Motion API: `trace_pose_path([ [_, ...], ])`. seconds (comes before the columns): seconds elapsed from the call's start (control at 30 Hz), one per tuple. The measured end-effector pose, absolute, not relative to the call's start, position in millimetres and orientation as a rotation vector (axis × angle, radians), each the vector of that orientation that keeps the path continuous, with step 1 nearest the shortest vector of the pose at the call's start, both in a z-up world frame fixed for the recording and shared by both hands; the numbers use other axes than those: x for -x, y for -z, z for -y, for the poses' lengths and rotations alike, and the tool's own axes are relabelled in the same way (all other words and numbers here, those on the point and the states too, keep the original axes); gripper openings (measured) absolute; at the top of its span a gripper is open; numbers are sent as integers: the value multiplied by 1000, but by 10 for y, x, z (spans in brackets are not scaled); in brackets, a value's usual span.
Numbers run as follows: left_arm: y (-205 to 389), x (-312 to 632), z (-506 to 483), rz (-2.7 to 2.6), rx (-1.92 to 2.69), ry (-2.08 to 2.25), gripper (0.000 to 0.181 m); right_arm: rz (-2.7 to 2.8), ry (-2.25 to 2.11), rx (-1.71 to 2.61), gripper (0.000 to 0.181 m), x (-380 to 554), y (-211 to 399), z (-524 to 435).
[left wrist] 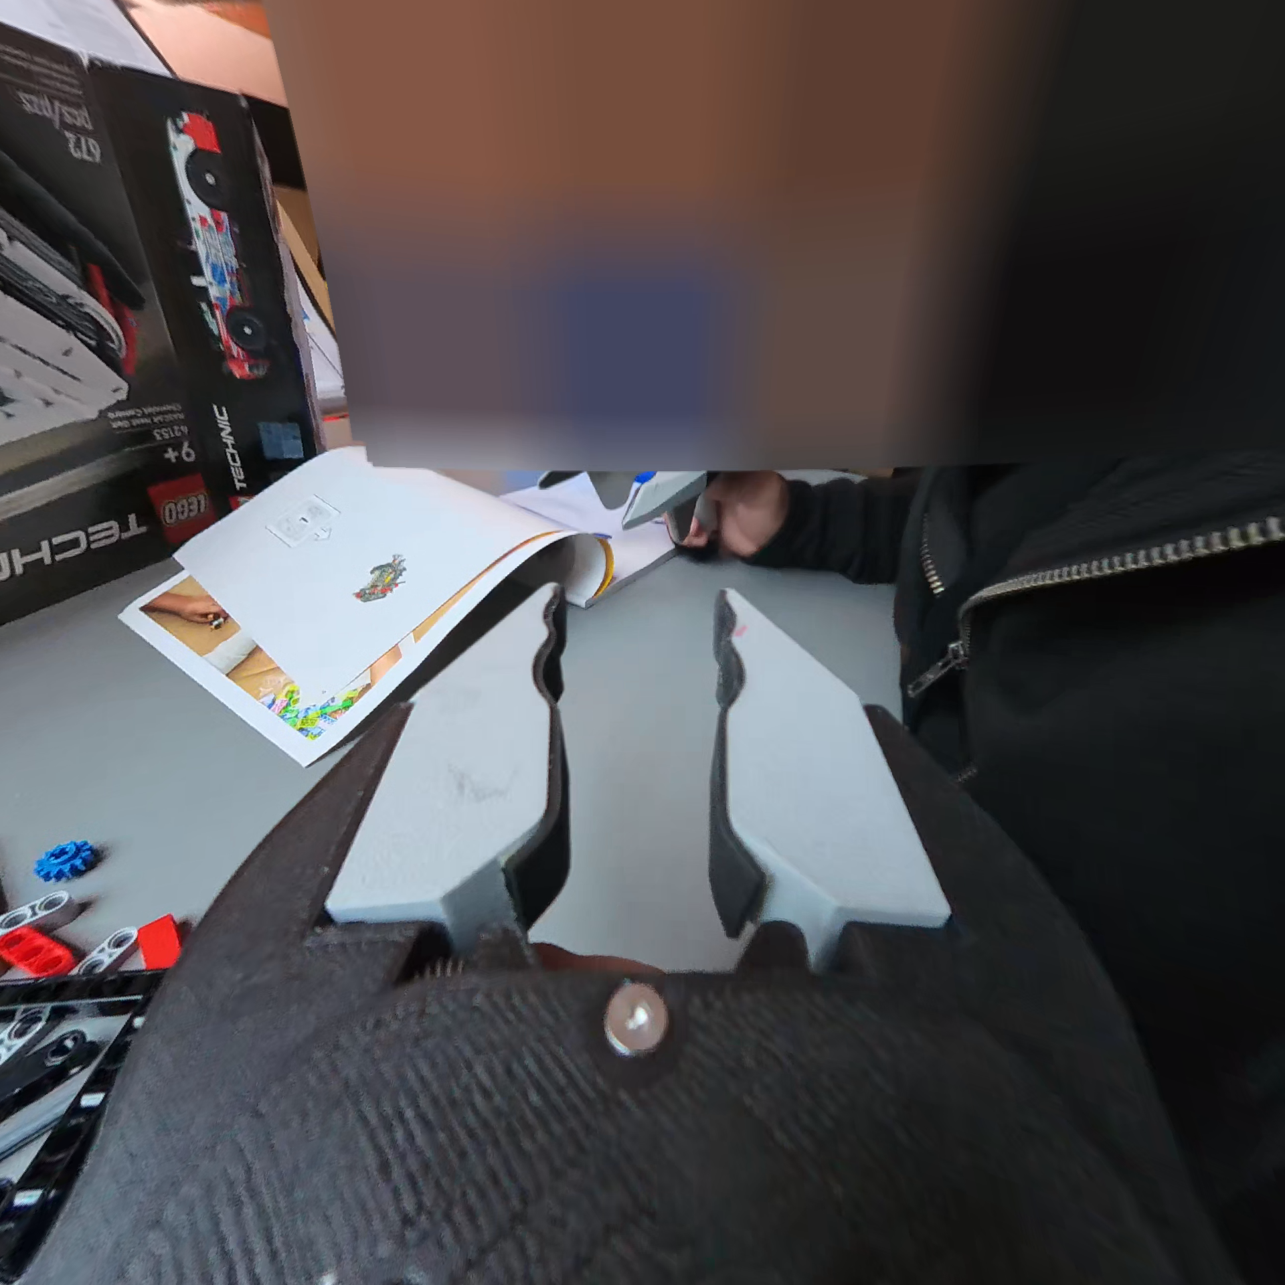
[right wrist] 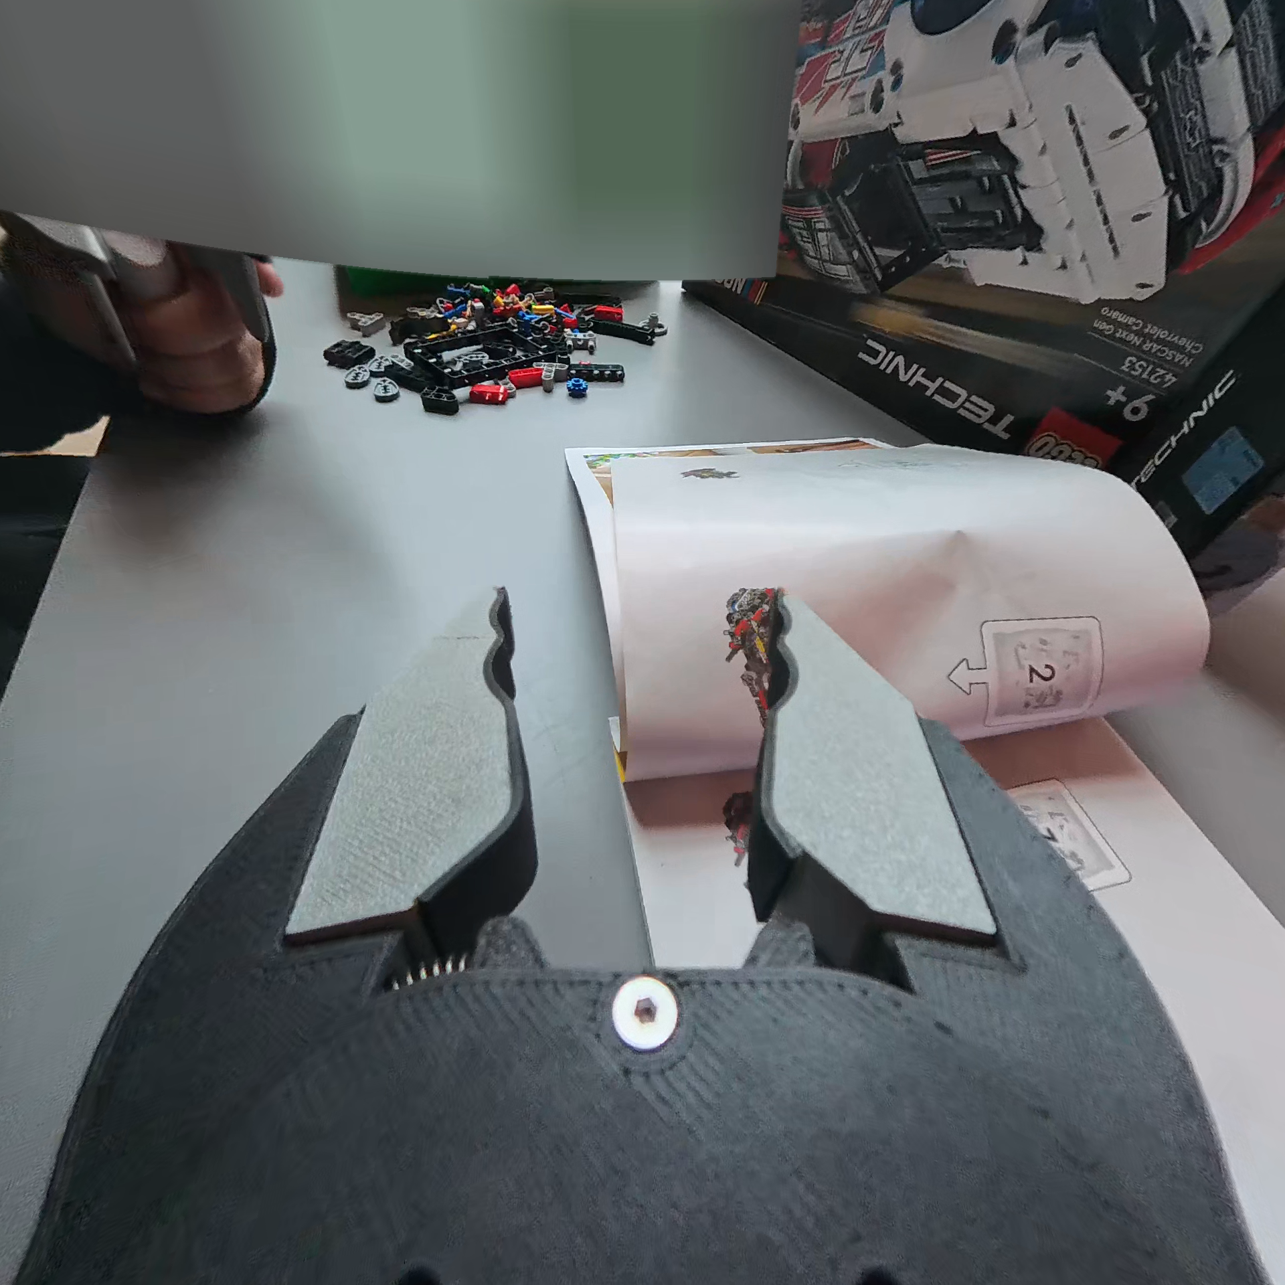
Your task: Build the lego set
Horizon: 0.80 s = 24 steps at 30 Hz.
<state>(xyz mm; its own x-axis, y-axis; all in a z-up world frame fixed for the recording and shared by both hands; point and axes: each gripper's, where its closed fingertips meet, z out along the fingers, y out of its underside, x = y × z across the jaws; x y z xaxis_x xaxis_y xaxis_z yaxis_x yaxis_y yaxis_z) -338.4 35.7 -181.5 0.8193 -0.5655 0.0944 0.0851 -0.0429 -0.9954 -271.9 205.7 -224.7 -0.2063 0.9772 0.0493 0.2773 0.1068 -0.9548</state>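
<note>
An open instruction booklet [right wrist: 869, 556] lies on the grey table [right wrist: 278, 591], one page curling up; it also shows in the left wrist view [left wrist: 361, 577]. A pile of loose lego pieces [right wrist: 487, 348] around a black frame lies at the far side of the table. My right gripper [right wrist: 643, 612] is open and empty, hovering low at the booklet's left edge. My left gripper [left wrist: 636, 612] is open and empty above bare table, with a blue gear [left wrist: 66, 861] and red and grey pieces [left wrist: 83, 939] at its lower left.
The black set box [right wrist: 1043, 278] stands behind the booklet, and shows at upper left in the left wrist view [left wrist: 125, 348]. A person in a black zipped jacket [left wrist: 1112, 695] fills the right of that view. Each hand holding the other gripper shows far off [left wrist: 737, 514], [right wrist: 195, 348]. The grippers' ends are close to 20 cm from one another. The right gripper is farther from the blue gear [left wrist: 66, 861], some 25 cm, than the left, some 20 cm. The right camera catches it too, in the right wrist view [right wrist: 573, 384].
</note>
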Motion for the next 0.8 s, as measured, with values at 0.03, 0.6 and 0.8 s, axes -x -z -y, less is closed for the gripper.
trace_pose_path([
  [0.03,1797,3377,-336,-406,1516,544,36,1616,-1145,1265,72,2722,2260,-2055],
  [0.6,1826,3510,-466,-332,1541,298,34,1447,-1179,1185,76,2522,1895,-1952],
  [0.8,1860,3457,-710,-302,1572,276,32,1592,-1061,1190,77,2611,2146,-1694],
])
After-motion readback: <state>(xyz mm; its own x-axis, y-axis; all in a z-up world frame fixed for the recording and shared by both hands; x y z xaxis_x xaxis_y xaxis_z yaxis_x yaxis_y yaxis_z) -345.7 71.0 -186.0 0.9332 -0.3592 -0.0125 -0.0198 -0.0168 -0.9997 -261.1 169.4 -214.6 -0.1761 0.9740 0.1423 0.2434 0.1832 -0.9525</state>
